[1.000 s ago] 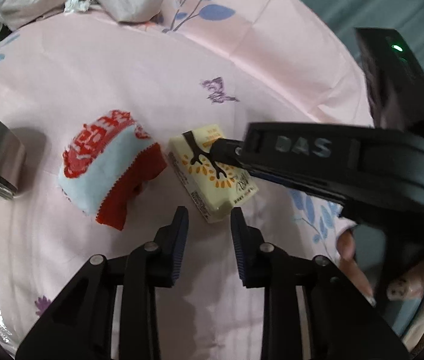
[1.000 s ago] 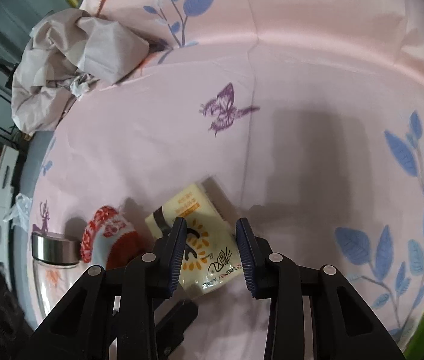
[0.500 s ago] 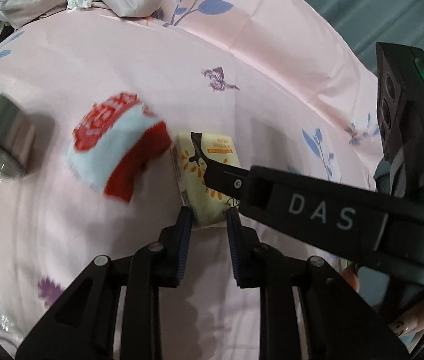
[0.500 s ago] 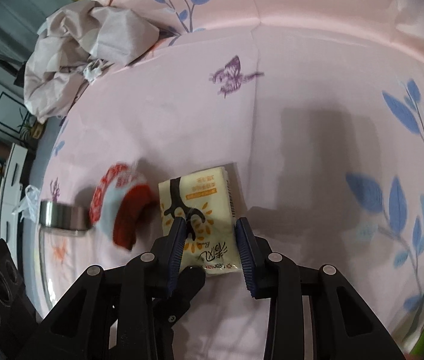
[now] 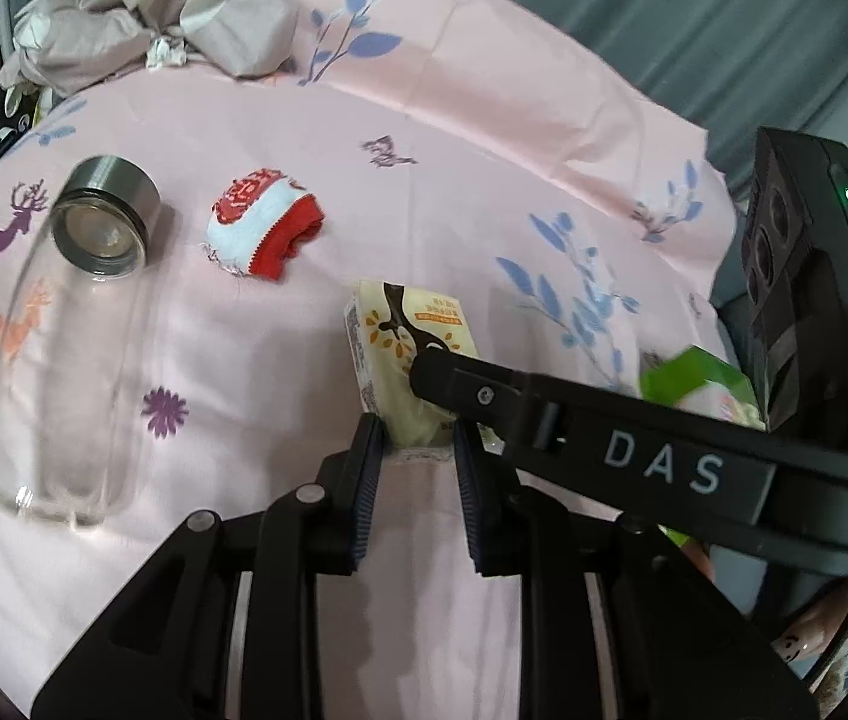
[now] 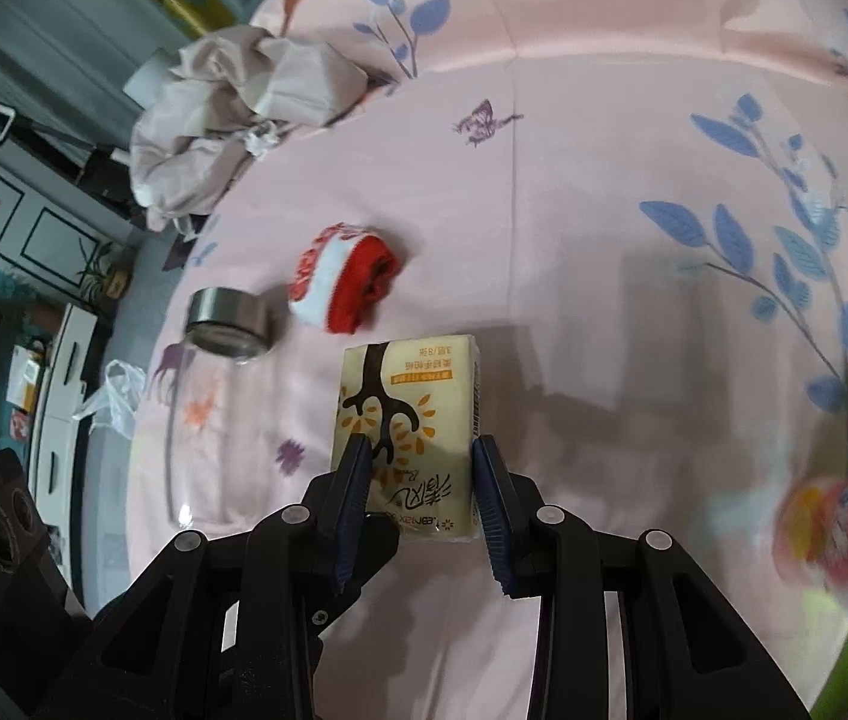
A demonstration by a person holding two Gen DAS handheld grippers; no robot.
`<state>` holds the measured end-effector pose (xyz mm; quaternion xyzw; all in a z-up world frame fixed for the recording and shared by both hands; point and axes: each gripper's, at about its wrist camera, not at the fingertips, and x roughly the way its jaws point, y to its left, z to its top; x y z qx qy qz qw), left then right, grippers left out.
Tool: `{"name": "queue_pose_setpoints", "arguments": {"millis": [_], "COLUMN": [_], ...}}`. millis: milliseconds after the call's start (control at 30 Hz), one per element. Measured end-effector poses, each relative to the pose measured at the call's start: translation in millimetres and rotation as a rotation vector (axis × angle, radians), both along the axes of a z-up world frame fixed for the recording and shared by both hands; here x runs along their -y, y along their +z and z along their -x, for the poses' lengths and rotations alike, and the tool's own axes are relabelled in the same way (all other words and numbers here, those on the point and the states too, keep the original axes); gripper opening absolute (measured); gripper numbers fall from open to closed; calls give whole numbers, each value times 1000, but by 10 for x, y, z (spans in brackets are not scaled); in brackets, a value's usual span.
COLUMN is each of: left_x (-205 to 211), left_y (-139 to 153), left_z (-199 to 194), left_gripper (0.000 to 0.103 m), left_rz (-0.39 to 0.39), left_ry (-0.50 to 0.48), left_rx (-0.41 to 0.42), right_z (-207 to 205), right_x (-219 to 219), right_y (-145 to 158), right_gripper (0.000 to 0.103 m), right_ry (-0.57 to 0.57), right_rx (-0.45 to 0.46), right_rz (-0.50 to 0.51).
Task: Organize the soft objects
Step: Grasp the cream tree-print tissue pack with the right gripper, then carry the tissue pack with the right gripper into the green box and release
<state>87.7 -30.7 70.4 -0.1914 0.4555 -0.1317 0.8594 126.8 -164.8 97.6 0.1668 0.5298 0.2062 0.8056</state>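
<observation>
My right tool [image 6: 421, 468] was clamped on the near end of the pale yellow tissue pack with a brown tree print [image 6: 406, 414], a pad on each long side. My left tool [image 5: 415, 441] gripped the same pack [image 5: 403, 354] by its near edge, jaws nearly together. In the left view my right tool's black finger crossed the pack from 3 o'clock and hid its lower right part.

The pack hung over the pink floral sheet [image 6: 574, 192]. At 11 o'clock from it lay the rolled red-and-white sock [image 6: 343, 276], and at 10 o'clock the clear glass bottle with a steel cap [image 5: 73, 336]. A crumpled grey-beige cloth [image 5: 142, 30] sat at the far edge. At 3 o'clock, a green packet [image 5: 694, 378] was half hidden, blurred in the right view.
</observation>
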Motion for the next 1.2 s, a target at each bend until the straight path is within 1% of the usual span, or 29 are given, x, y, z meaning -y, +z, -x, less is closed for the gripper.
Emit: {"name": "queue_pose_setpoints", "arguments": {"millis": [133, 300, 500, 667, 833, 933, 1067, 1200], "left_x": [77, 193, 397, 673, 996, 1265, 1598, 1966], "left_y": [238, 480, 756, 962, 1080, 1117, 1121, 1075], "left_z": [229, 434, 654, 779, 828, 812, 777, 674], "left_gripper": [21, 21, 21, 21, 21, 21, 21, 21], "left_rz": [3, 11, 8, -8, -16, -18, -18, -14], "left_ry": [-30, -63, -121, -190, -271, -334, -411, -489], "left_rx": [60, 118, 196, 264, 313, 333, 356, 352], "right_z": [243, 540, 864, 1072, 1286, 1364, 1464, 1502], "right_x": [87, 229, 489, 774, 1172, 1403, 1786, 2150], "right_y": [227, 540, 790, 943, 1014, 1006, 949, 832], "right_gripper": [37, 37, 37, 37, 37, 37, 37, 37], "right_ry": [-22, -62, -127, -192, -285, -342, -430, -516], "right_rx": [58, 145, 232, 297, 355, 373, 390, 392], "right_rz": [-1, 22, 17, 0, -10, -9, -31, -49]}}
